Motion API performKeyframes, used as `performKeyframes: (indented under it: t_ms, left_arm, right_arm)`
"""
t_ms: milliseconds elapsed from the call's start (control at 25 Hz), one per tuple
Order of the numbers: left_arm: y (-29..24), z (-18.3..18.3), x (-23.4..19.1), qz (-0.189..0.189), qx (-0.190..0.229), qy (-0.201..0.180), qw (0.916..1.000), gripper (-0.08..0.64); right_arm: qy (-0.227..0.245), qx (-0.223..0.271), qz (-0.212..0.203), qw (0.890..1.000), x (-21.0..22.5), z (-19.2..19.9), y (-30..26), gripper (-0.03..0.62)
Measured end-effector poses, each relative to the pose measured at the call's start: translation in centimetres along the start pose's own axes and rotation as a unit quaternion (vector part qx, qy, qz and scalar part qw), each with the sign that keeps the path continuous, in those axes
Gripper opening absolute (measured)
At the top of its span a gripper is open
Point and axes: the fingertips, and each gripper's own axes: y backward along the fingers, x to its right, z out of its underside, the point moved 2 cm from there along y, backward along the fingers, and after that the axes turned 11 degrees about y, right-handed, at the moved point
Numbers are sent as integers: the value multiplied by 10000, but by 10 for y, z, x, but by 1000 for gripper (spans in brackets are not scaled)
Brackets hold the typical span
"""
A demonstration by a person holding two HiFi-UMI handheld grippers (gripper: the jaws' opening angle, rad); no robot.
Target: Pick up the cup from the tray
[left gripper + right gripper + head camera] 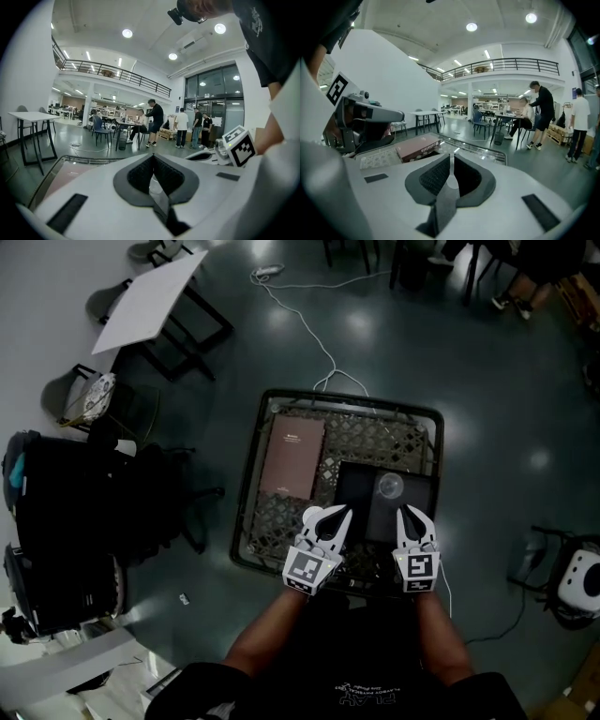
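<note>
A clear cup stands on a black tray at the right of a mesh-topped table. My left gripper hovers at the tray's near left corner, a short way from the cup, and is shut with nothing in it. Just below and right of the cup is my right gripper, also shut and holding nothing. In the left gripper view the jaws meet at their tips, and the cup is hidden behind them. The right gripper view shows its own jaws closed too.
A brown flat box lies on the mesh left of the tray. A white table and chairs stand at the far left, black bags at the left. A cable runs over the floor. People stand in the hall.
</note>
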Motion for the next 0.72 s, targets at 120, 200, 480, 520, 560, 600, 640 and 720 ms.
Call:
performKeyframes:
  t_ms: [120,200,480,520,560,600,640,720]
  left_arm:
    - [-5,10,-4,-24,-75,101,9999,7]
    - [-8,16,-4,-22,-117,154,9998,8]
    - [-9,28,-10,-146,-224,314,9991,8]
    - [-8,30,-11,-173,-236,327,9990,8]
    - [-7,31,-13,-200,-247,334,9989,8]
    - [-6,32,-16,-227,-257,341,9988,8]
    - [-4,33,-18,-253,-267,349,9987,8]
    - [-1,34,-21,-300,-286,361,9985,7]
  right_arm:
    - [-27,-280,-222,9994,-5,21,-15,68]
    - [-52,-440,-310,9985,-8,32,-21,105]
    - [-144,-966,-598,9934,-13,64,-52,235]
    - [-158,-1042,-625,9925,-12,70,-57,246]
    - [-174,-1107,-655,9915,-12,75,-62,255]
    - [-183,-1160,-691,9907,-12,78,-67,261]
    - [-174,-1200,-731,9899,-12,80,-71,264]
    - [-82,-1251,-812,9888,-12,84,-80,267]
